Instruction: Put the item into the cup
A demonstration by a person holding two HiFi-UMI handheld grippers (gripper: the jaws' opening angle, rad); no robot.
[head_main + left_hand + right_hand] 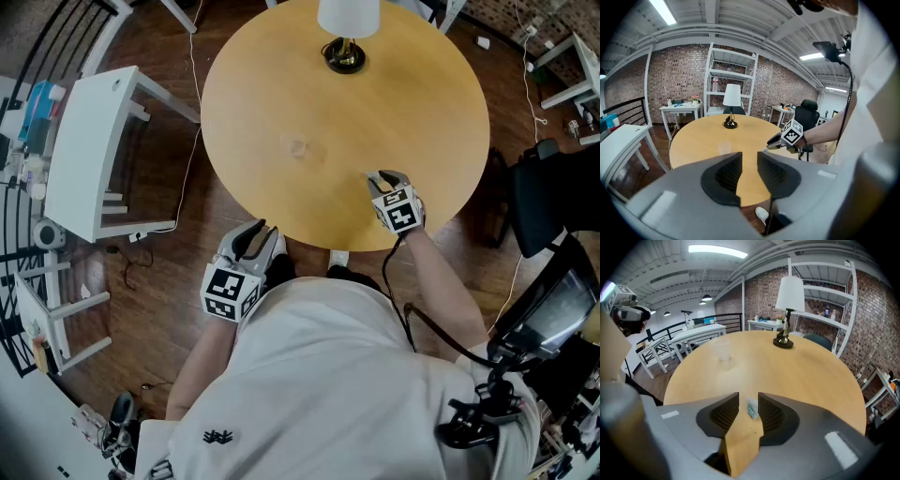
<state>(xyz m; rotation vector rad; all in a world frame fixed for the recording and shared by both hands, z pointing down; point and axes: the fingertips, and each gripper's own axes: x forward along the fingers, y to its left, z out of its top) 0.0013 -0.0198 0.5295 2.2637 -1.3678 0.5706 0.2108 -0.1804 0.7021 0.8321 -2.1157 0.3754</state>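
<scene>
A clear plastic cup (296, 147) stands near the middle of the round wooden table (244, 103); it also shows as the cup (724, 148) and the cup (723, 350). A small whitish packet with green print (752, 408) lies on the table between the jaws of my right gripper (749, 401), close against the right-hand jaw. The jaws stand apart and do not clamp it. My right gripper (384, 180) rests low over the table's near right part, well short of the cup. My left gripper (251, 239) hangs open and empty just off the table's near edge.
A table lamp (347, 28) with a white shade stands at the table's far side. A white bench (94, 150) is on the floor to the left, and a black chair (553, 192) to the right. Cables run across the dark wood floor.
</scene>
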